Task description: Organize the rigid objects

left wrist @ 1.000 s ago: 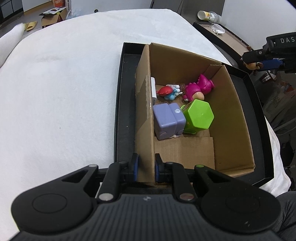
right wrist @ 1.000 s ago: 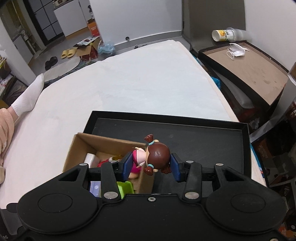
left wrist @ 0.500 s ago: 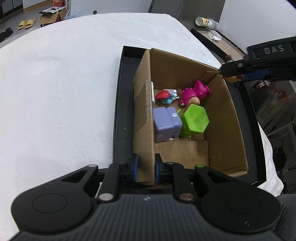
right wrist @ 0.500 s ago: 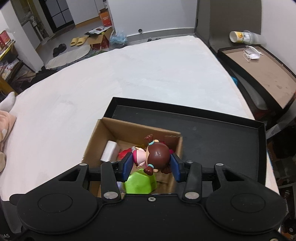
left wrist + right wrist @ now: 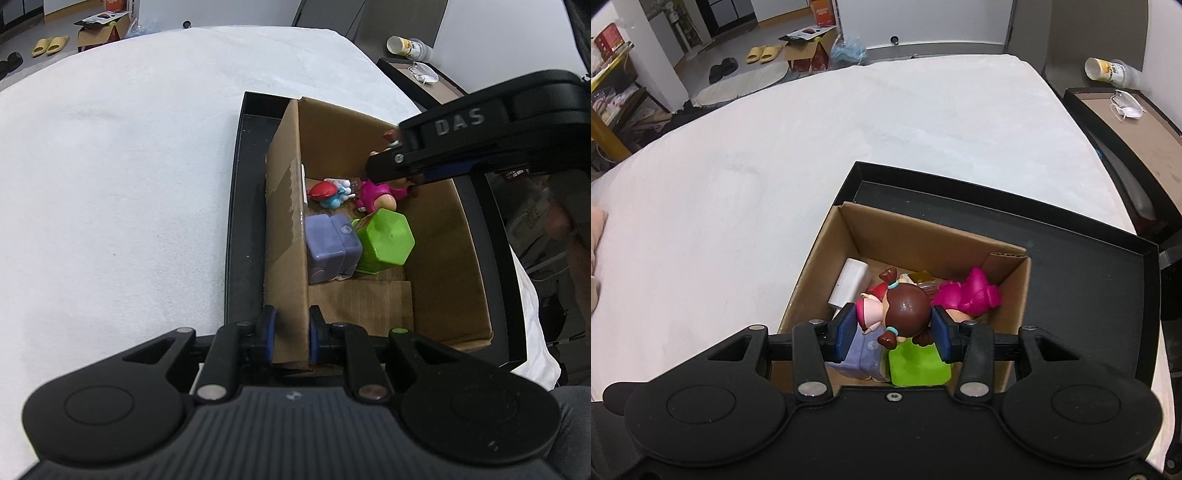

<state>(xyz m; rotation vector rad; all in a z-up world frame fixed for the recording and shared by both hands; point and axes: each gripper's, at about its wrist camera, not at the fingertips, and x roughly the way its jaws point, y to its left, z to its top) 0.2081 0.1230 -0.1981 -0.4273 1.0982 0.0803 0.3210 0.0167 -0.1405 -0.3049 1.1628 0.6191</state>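
Observation:
A cardboard box (image 5: 443,236) stands inside a black tray (image 5: 236,221) on a white bed. My left gripper (image 5: 291,335) is shut on the box's left wall near its front corner. My right gripper (image 5: 893,328) is shut on a brown-haired doll figure (image 5: 905,310) and hangs over the box's inside; in the left wrist view its black body (image 5: 461,147) reaches in from the right. In the box lie a purple block (image 5: 330,247), a green hexagonal piece (image 5: 386,242), a pink figure (image 5: 380,194), a red and blue figure (image 5: 327,192) and a white block (image 5: 848,282).
The white bed cover (image 5: 775,166) stretches left and behind the tray. A dark side table (image 5: 1126,122) with a cup (image 5: 1112,72) and a face mask (image 5: 1126,107) stands at the right. Slippers and cartons lie on the floor behind.
My right gripper has carried the doll figure leftward from over the tray's bare part to above the box's inside. The left gripper has kept its hold on the box wall.

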